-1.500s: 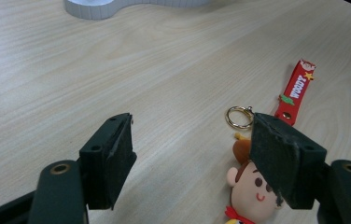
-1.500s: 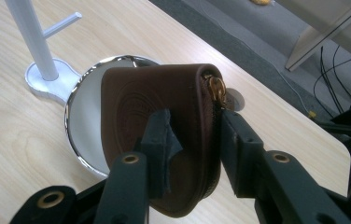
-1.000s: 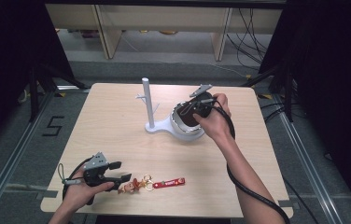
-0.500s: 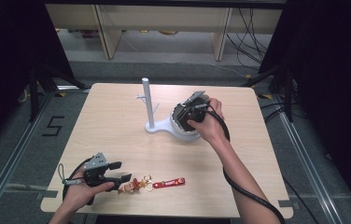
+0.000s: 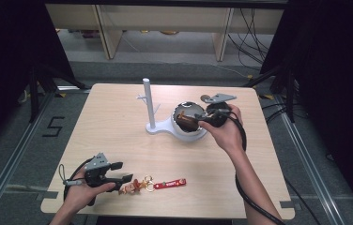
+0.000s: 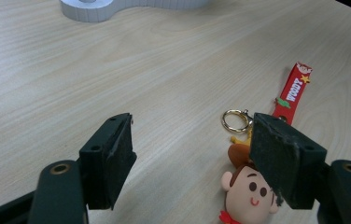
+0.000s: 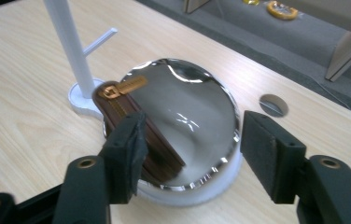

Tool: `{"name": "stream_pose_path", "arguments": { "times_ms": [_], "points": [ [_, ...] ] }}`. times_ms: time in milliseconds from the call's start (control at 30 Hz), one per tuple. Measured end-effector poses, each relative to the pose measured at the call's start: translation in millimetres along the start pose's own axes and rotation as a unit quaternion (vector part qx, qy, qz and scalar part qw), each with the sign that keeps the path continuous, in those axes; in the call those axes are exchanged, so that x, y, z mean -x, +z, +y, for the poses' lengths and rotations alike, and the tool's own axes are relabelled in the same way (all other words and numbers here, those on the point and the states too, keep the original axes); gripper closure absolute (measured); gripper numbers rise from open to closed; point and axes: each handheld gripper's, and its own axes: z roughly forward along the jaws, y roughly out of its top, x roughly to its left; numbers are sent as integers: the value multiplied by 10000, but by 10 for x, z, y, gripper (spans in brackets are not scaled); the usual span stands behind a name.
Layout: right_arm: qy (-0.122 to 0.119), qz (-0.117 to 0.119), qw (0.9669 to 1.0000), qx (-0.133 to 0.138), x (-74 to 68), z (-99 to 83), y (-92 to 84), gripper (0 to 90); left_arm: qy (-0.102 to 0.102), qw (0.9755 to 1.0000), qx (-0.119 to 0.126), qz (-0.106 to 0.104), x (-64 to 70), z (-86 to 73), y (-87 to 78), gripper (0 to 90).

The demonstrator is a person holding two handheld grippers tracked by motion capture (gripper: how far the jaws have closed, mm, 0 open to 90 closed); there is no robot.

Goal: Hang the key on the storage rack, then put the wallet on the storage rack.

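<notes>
A white stand with an upright pole [image 5: 148, 101] carries a chrome bowl [image 5: 194, 136] at mid-table. A brown zip wallet [image 5: 185, 121] leans inside the bowl [image 7: 192, 116], its gold zip pull at the top. My right gripper [image 5: 191, 117] hovers just right of the bowl, and its jaws have just been opening. They stand wide, the left one close in front of the wallet [image 7: 131, 109], with no pad pressing on it. Near the front edge my left gripper [image 5: 123, 172] is open beside a cowboy-figure keychain [image 6: 246, 189] with a red strap [image 6: 294, 88].
The keychain's gold ring [image 6: 233, 120] lies between the figure and the strap. A round cable hole [image 7: 272, 105] is cut in the tabletop behind the bowl. Bare wood stretches between the stand's base [image 6: 131, 5] and the keychain. Dark floor and cables surround the table.
The right gripper's jaws have opened and the hand has drawn back to the right, with the brown wallet left lying in the bowl. The left gripper has stayed put.
</notes>
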Motion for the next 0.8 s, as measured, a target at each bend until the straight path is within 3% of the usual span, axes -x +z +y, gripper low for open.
{"name": "stream_pose_path", "arguments": {
  "times_ms": [33,67,167,200,300,333,367,400,433,467,533,633,667,800],
  "points": [
    [184,-56,9998,107,29,-74,-66,470,1,10000,-20,1,3,8,-2,294],
    [186,-29,9997,137,64,-114,-111,491,-1,10000,8,-27,6,19,3,294],
    [511,-14,9984,252,157,-323,-255,634,-16,10000,67,2,23,45,19,293],
    [701,37,9975,117,170,-387,-304,672,11,10000,14,23,25,54,16,293],
    [938,135,9955,-62,260,-606,-353,773,47,10000,17,-44,48,77,24,293],
    [1054,71,9943,-167,264,-674,-370,797,67,9999,33,-85,54,81,23,293],
    [998,74,9948,-184,294,-751,-364,813,69,9999,64,-72,63,83,22,293],
    [1197,53,9924,-275,270,-795,-375,831,79,9999,6,-68,71,95,5,292],
    [1069,79,9933,-440,305,-866,-383,855,60,10000,40,-37,82,98,1,292],
    [1048,67,9930,-531,304,-906,-387,861,83,9999,36,-70,78,102,-10,292],
    [1300,83,9874,-893,264,-1018,-383,860,86,9999,-17,-58,79,112,-30,292],
    [1117,147,9880,-1059,291,-1125,-348,840,156,9999,-32,-37,71,157,-68,294],
    [1191,144,9865,-1114,279,-1142,-348,828,213,9997,-85,-63,62,185,-82,296],
    [1166,190,9861,-1170,291,-1173,-334,781,408,9988,-261,-121,69,279,-87,319]
  ]
}}
